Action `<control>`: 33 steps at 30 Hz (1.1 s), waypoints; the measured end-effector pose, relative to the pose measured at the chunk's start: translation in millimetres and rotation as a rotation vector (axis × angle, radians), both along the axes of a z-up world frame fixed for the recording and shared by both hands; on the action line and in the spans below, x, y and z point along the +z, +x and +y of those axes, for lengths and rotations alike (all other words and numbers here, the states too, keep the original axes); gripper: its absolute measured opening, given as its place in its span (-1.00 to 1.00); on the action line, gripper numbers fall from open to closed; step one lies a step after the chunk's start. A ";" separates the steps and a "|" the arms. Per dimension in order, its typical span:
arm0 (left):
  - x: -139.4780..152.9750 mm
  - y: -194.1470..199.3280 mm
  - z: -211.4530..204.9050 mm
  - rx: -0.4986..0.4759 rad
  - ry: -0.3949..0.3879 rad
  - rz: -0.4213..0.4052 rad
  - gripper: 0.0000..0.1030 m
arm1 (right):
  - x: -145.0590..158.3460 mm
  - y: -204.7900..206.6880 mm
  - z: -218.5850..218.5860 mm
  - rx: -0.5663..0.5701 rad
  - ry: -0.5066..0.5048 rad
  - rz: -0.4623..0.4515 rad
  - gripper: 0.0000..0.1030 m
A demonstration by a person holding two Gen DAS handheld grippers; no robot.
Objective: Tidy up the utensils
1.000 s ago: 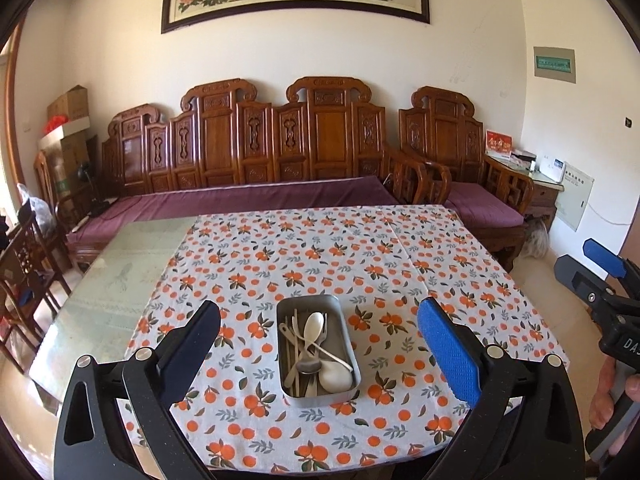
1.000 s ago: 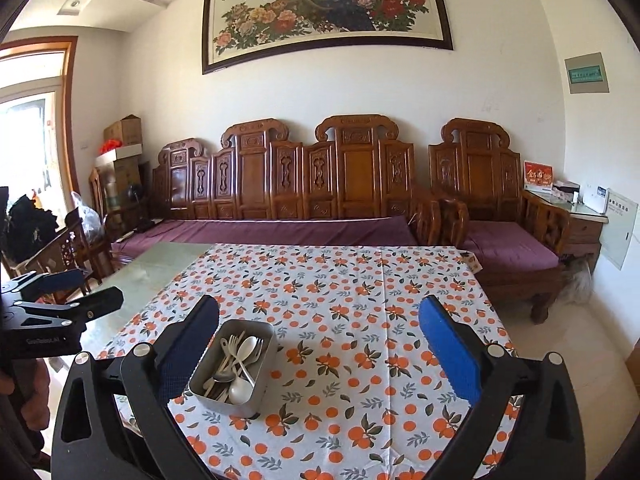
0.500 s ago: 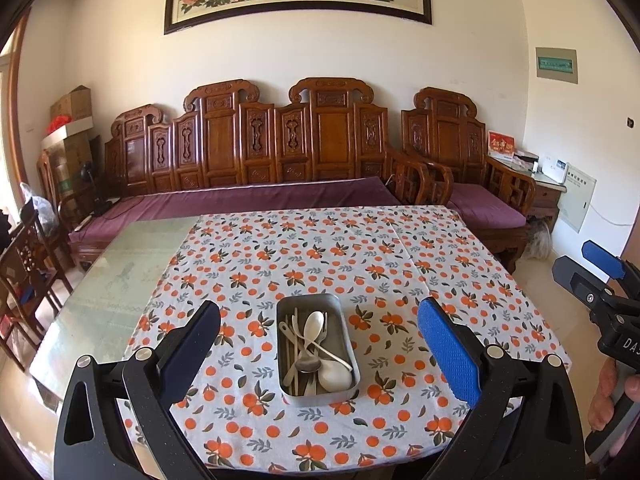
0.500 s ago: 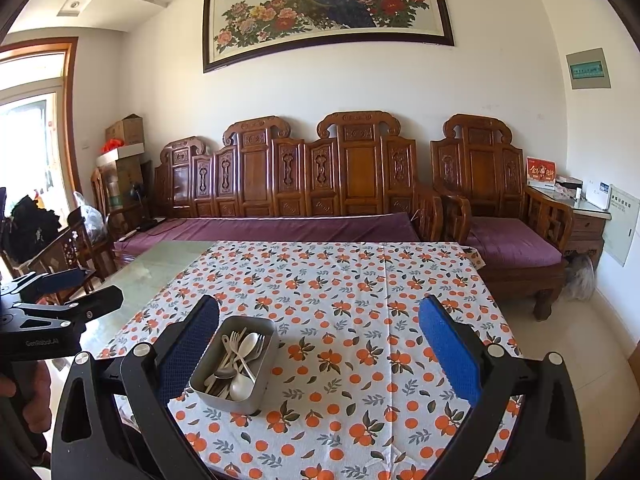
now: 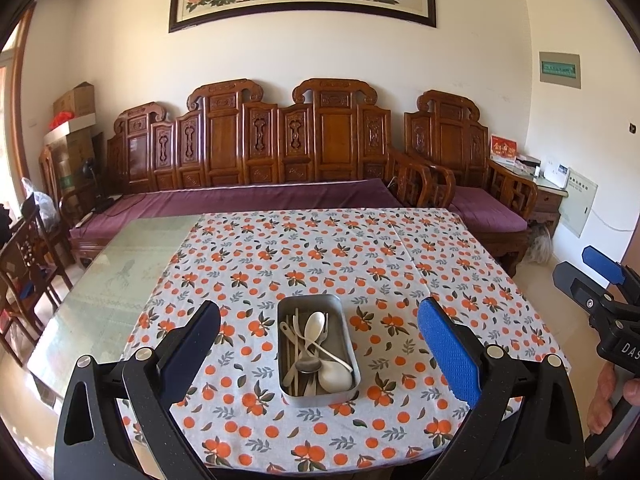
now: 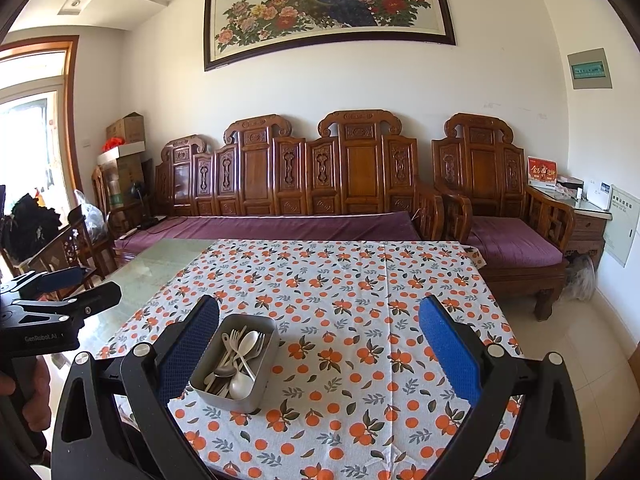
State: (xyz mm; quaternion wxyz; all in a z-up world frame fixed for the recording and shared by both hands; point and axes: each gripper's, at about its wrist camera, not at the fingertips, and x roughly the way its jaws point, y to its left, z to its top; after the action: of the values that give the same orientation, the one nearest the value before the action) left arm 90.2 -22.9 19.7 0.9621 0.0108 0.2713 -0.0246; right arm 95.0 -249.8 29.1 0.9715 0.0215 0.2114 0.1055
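A rectangular metal tin [image 5: 347, 352] [image 6: 256, 394] sits near the front edge of a table under an orange-patterned cloth [image 5: 328, 260] [image 6: 360, 292]. Inside it lie mixed utensils: spoons [image 5: 314, 326] [image 6: 247, 344], a white ceramic spoon [image 5: 334, 378], forks [image 6: 236, 336] and chopsticks [image 5: 291, 354]. My left gripper [image 5: 318, 344] is open, held back above the table's front edge with the tin centred between its fingers. My right gripper [image 6: 318, 348] is open too, with the tin close to its left finger. Neither touches anything.
The cloth leaves bare glass tabletop [image 5: 100, 280] on the left. A carved wooden sofa with purple cushions [image 5: 256, 200] stands behind the table, an armchair [image 6: 508, 236] at back right, wooden chairs [image 5: 24, 264] at left. A hand holds the other gripper at the frame edge [image 5: 612, 384].
Both grippers have drifted very slightly, so the views shift a little. The tin and utensils have not moved, and both grippers stay open.
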 end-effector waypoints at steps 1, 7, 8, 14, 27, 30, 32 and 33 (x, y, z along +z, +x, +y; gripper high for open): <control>0.2 0.0 -0.4 0.001 -0.001 0.000 0.85 | 0.0 0.1 0.1 0.000 0.000 0.000 0.95; 0.7 -0.4 -0.9 0.002 -0.002 -0.001 0.85 | -2.5 0.3 1.1 0.001 0.000 0.000 0.95; 0.9 -0.4 -1.5 0.004 -0.001 -0.001 0.85 | -2.4 0.4 1.2 0.001 0.000 0.000 0.95; 0.9 -0.6 -1.1 0.002 -0.003 -0.002 0.85 | -3.5 0.1 1.6 0.003 0.000 0.000 0.95; 2.2 -1.2 -2.1 0.004 -0.007 -0.004 0.85 | -2.9 0.4 1.4 0.002 0.001 0.001 0.95; 2.7 -1.2 -3.3 0.004 -0.006 -0.006 0.85 | -3.6 0.0 1.6 0.003 -0.001 0.000 0.95; 2.5 -1.4 -2.7 0.004 -0.007 -0.005 0.85 | -3.3 0.2 1.2 0.003 0.002 0.001 0.95; 3.1 -1.1 -3.5 0.005 -0.008 -0.005 0.85 | -3.4 -0.1 1.3 0.003 0.002 0.001 0.95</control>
State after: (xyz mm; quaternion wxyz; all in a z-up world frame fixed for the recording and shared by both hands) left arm 89.2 -26.4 22.8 0.9629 0.0063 0.2688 -0.0234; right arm 94.9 -248.4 25.7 0.9711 0.0223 0.2119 0.1072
